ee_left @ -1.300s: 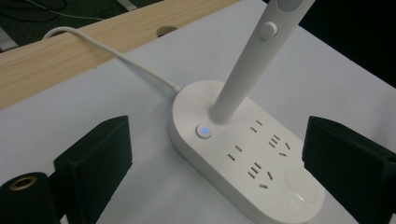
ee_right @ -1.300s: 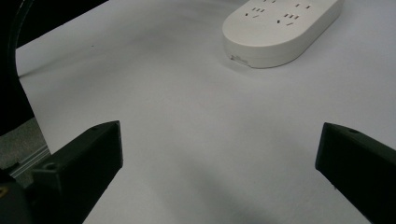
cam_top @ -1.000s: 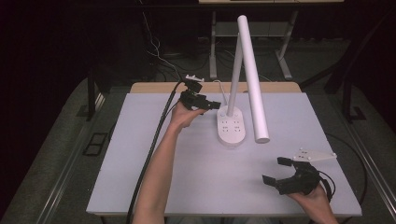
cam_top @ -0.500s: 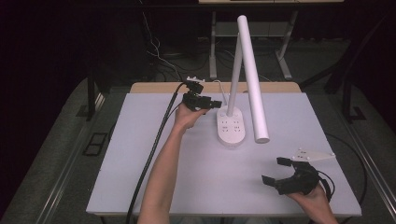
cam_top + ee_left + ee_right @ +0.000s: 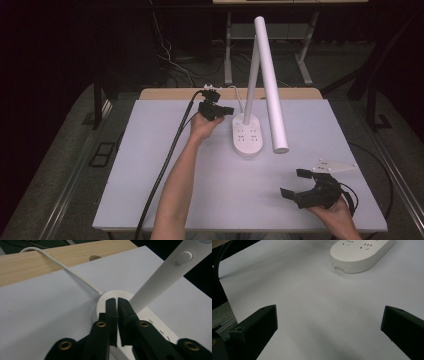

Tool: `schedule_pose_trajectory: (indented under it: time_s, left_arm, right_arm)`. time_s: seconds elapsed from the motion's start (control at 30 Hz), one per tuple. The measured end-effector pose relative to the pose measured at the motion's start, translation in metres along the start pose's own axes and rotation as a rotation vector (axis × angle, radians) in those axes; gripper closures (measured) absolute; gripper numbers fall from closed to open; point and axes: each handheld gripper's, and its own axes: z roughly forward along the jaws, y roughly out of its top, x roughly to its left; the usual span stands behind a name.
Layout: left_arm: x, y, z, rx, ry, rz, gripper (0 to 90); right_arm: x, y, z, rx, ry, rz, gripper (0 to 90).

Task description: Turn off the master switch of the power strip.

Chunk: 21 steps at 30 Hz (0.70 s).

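The left gripper (image 5: 117, 300) has just been closing; its jaws now stand clenched with nothing between them, tips over the lamp base (image 5: 110, 296), just beside the lamp's stem (image 5: 160, 277). The right gripper (image 5: 296, 183) rests released, well apart from the lamp base.

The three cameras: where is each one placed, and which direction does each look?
High view: above the person's side, looking forward and down on the table; both forearms, left gripper and right gripper show.
Left gripper view: rides on the left gripper, looking along its shut jaws at the lamp base and white cable.
Right gripper view: rides on the right gripper, looking between its open jaws across the table toward the lamp base.
Shared: all three show the lamp base.
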Motion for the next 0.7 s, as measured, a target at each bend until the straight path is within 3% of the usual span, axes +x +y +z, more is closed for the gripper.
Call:
schedule_pose_trajectory:
  time_s: [0.07, 0.27, 0.6, 0.7]
  left_arm:
    - [-0.001, -0.001, 0.003, -0.024, 0.001, -0.02, 89.6]
    - [-0.001, -0.004, 0.009, -0.003, 0.0, -0.003, 89.9]
    - [-0.002, -0.01, 0.021, 0.016, 0.002, -0.03, 90.0]
    - [-0.002, -0.011, 0.024, 0.024, -0.002, -0.018, 90.0]
  right_arm:
    - [0.0, 0.0, 0.0, 0.001, 0.0, 0.0, 0.2]
    - [0.0, 0.0, 0.0, 0.001, -0.001, 0.0, 0.2]
    - [0.0, 0.0, 0.0, 0.001, 0.002, -0.003, 0.2]
    - [0.0, 0.0, 0.0, 0.002, 0.003, -0.004, 0.2]
